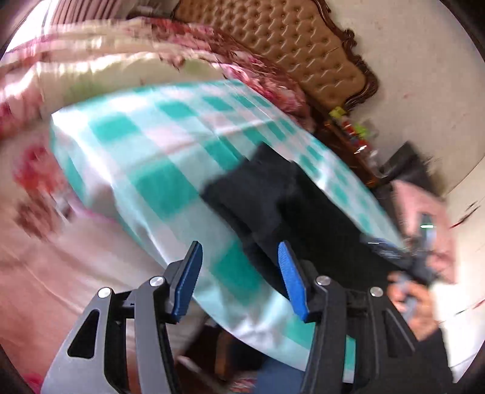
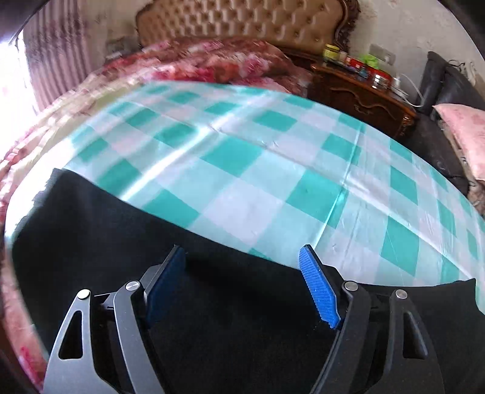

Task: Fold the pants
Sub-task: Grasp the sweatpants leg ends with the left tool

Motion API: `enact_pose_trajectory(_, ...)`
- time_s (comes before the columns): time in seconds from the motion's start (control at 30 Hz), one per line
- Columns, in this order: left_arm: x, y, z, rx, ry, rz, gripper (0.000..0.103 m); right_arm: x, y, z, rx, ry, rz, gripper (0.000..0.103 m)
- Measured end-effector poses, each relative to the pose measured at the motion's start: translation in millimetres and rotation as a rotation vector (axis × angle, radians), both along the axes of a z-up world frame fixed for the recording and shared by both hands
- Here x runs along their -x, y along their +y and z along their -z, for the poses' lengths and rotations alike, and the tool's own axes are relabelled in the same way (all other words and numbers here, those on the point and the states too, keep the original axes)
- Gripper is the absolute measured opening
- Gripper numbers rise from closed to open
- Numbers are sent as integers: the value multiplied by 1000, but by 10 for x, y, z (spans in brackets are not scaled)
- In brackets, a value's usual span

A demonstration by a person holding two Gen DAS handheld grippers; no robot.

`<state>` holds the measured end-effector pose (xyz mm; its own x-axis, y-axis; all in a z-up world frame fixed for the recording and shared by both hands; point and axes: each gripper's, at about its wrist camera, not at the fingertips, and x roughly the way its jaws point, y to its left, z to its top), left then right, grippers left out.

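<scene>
Black pants (image 1: 272, 194) lie on a teal-and-white checked cloth (image 1: 157, 145) spread over the bed. In the left wrist view, which is motion-blurred, my left gripper (image 1: 239, 251) is open and empty above the cloth, with the pants just ahead and to its right. In the right wrist view the pants (image 2: 121, 230) fill the lower part of the frame on the checked cloth (image 2: 272, 169). My right gripper (image 2: 242, 257) is open and empty, hovering right over the pants' far edge. The other gripper and a hand (image 1: 406, 291) show blurred at right in the left wrist view.
A floral bedspread (image 2: 212, 63) and a tufted tan headboard (image 2: 242, 21) lie beyond the cloth. A dark wooden nightstand (image 2: 363, 94) with jars stands at the right, next to a black sofa with a pink pillow (image 2: 466, 133).
</scene>
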<state>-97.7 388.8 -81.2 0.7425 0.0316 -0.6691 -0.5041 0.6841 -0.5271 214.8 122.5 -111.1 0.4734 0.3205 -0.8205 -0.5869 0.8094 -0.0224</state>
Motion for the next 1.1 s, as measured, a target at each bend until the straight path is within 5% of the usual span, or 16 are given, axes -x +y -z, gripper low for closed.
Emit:
enact_pose_trajectory(0.2, -246, -128, 234, 81, -60, 45, 45, 2, -49, 74, -25, -6, 29, 78)
enact_pose_trajectory(0.43, -344, 5, 497, 212, -60, -32, 44, 37, 9, 96, 29, -55, 51, 90)
enact_pose_trajectory(0.83, -391, 417, 635, 439, -199, -109, 46, -23, -33, 126, 5, -23, 58, 91)
enact_pose_trajectory(1.1, -511, 453, 547, 413, -140, -124, 36, -23, -31, 125, 7, -24, 58, 91)
